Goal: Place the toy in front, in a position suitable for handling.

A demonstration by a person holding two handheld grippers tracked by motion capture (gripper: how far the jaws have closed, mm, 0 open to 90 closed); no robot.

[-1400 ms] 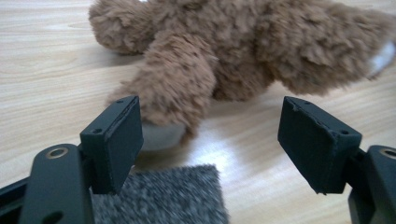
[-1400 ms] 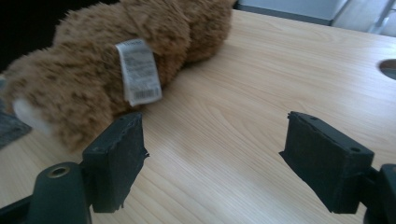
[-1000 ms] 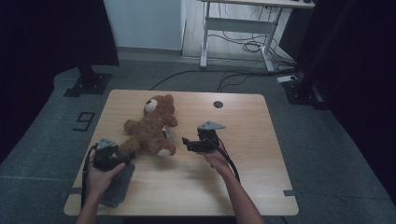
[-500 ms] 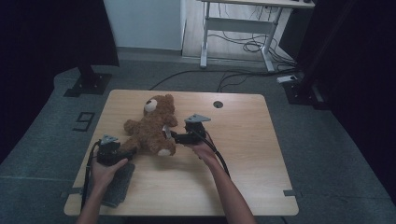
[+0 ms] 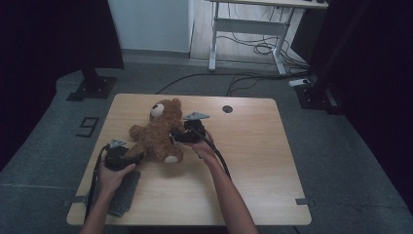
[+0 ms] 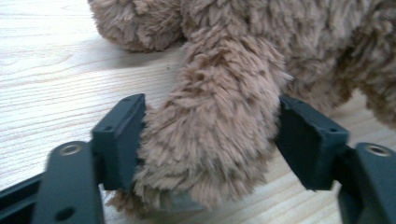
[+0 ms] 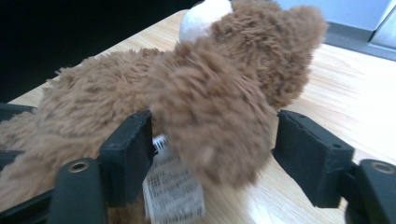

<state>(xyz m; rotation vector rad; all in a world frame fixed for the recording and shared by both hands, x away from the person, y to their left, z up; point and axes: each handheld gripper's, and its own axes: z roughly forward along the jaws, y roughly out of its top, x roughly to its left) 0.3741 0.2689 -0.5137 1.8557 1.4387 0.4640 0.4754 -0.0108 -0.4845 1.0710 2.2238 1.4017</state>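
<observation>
A brown teddy bear (image 5: 158, 130) lies on the wooden table (image 5: 258, 165), its head toward the far edge. My left gripper (image 5: 137, 157) is at the bear's near-left leg. In the left gripper view that leg (image 6: 215, 135) fills the gap between the wide-apart jaws of my left gripper (image 6: 210, 140), fur brushing both. My right gripper (image 5: 174, 138) is at the bear's right side. In the right gripper view a furry limb (image 7: 210, 121) sits between the spread jaws of my right gripper (image 7: 212, 140), with a white label (image 7: 173, 189) hanging below it.
A grey folded cloth (image 5: 122, 192) lies under my left forearm near the table's front left corner. A round cable hole (image 5: 227, 108) sits near the far edge. Dark stands and a desk frame stand on the floor beyond the table.
My right gripper has moved left from the table's middle up to the bear, and its jaws now straddle a limb. My left gripper has edged toward the bear's leg.
</observation>
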